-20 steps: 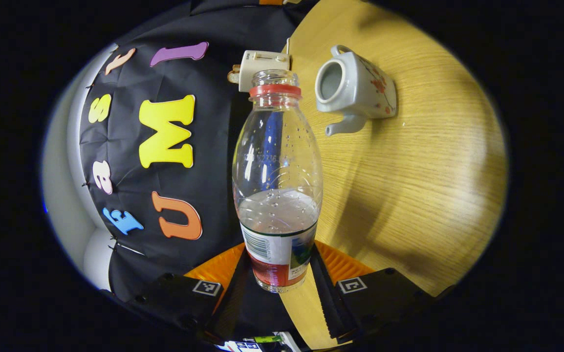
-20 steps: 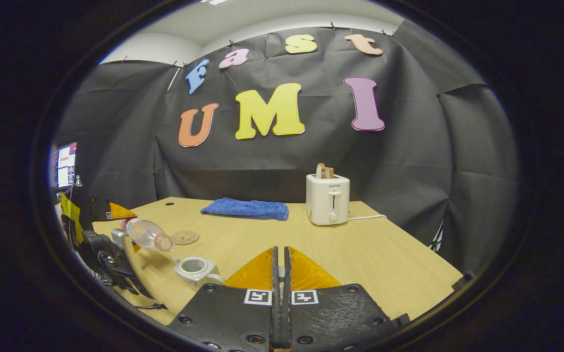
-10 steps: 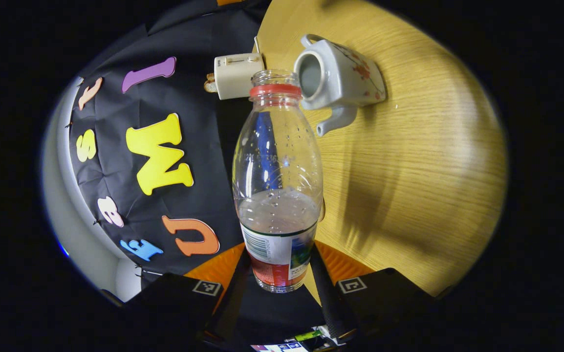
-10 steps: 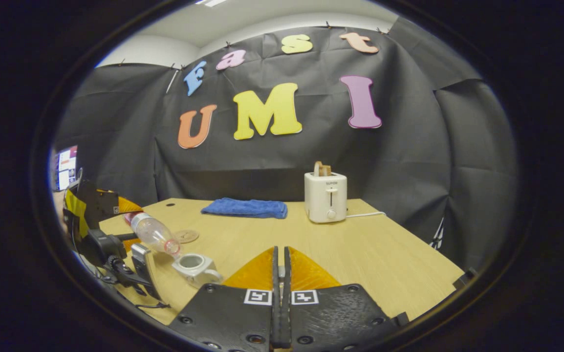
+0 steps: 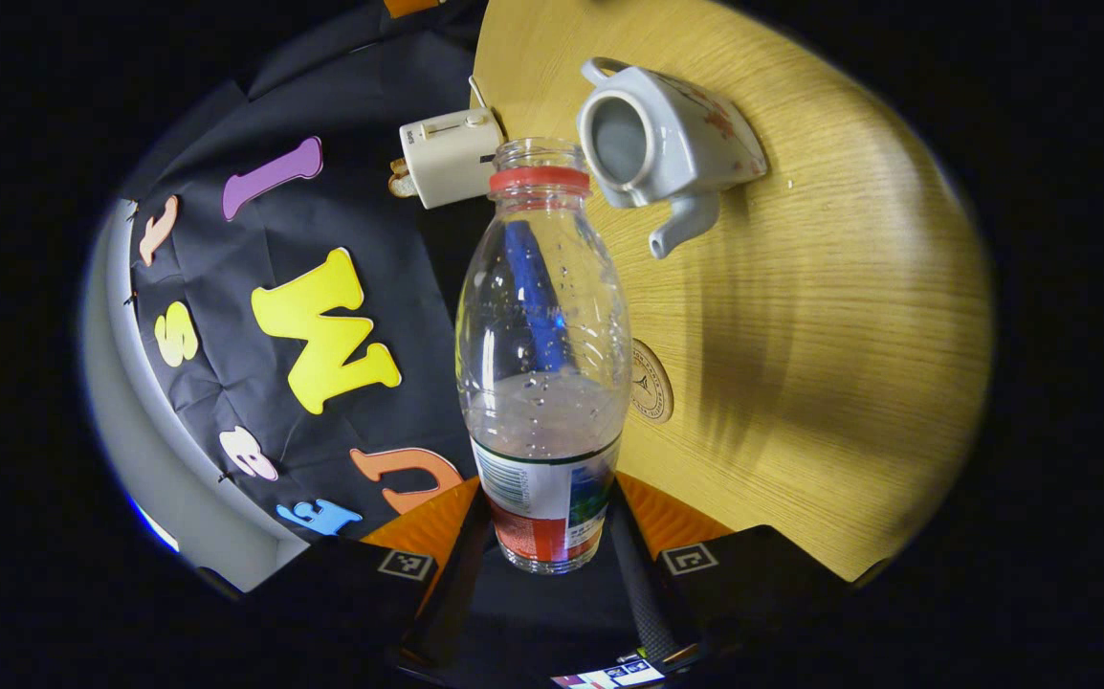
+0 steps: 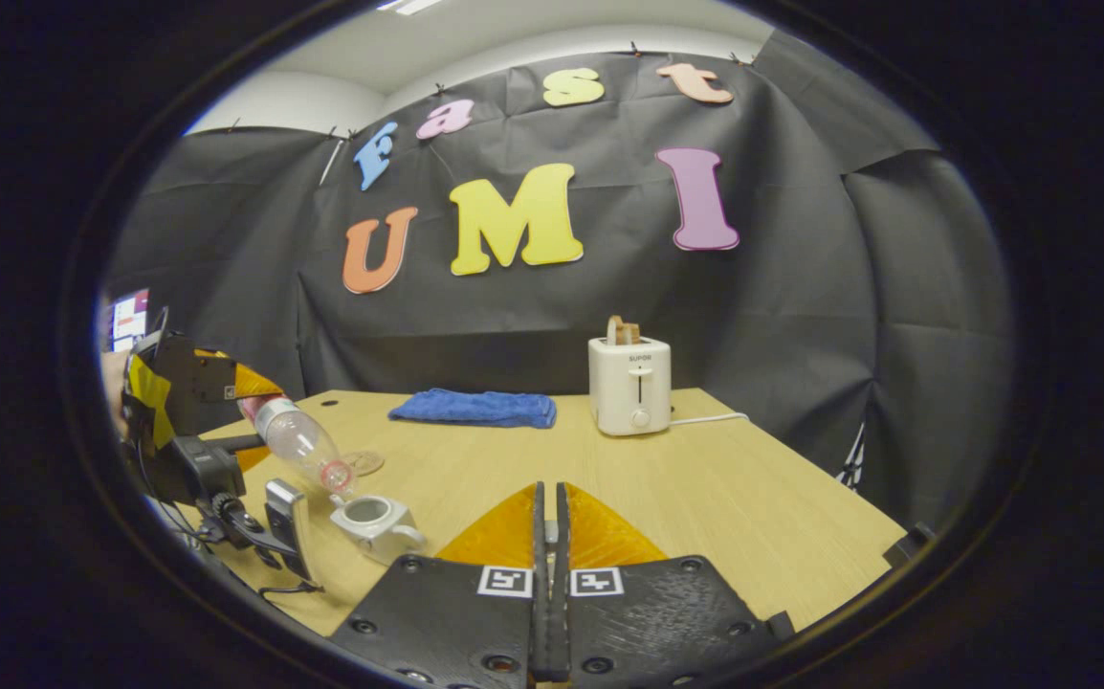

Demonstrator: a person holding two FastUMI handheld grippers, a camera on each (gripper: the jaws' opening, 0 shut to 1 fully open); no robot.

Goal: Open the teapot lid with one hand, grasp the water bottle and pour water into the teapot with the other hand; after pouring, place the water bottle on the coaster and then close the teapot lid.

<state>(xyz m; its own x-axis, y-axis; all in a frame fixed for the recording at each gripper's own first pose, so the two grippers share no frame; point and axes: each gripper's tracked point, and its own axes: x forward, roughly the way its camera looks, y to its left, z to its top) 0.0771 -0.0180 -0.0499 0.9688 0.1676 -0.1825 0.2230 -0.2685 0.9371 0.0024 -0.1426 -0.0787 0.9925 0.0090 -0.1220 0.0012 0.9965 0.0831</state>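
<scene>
Between my left gripper's [image 5: 552,536] fingers sits the water bottle [image 5: 542,364], clamped low at the label, tilted mouth-first just beside the open teapot [image 5: 667,144] on the bench [image 5: 829,316]. Thin clear plastic, under half full: light, I judge, crushable, water shifting as it tips; the low hold suits it. Teapot looks ceramic, chip-prone. Coaster [image 5: 652,381] half hidden behind the bottle. Right gripper [image 6: 549,574]: fingers pressed together; whether they pinch the lid, I cannot tell.
</scene>
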